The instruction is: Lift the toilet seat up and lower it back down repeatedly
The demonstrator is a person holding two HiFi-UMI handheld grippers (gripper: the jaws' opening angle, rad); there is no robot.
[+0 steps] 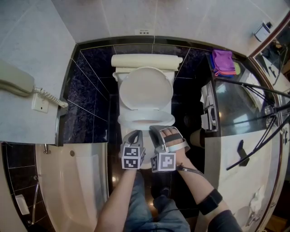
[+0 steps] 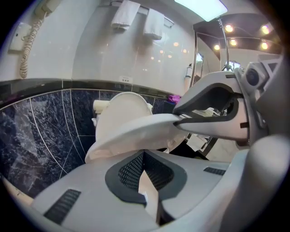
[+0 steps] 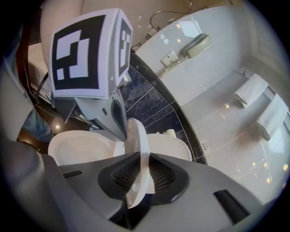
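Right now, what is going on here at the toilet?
A person stands at the toilet with a gripper in each hand. The left gripper and the right gripper are both shut on the front edge of the toilet seat, which is partly raised off the bowl. The lid stands upright behind it.

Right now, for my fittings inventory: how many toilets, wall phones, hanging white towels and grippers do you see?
Toilet: 1
Wall phone: 1
Hanging white towels: 2
Grippers: 2, left gripper and right gripper
Total: 6
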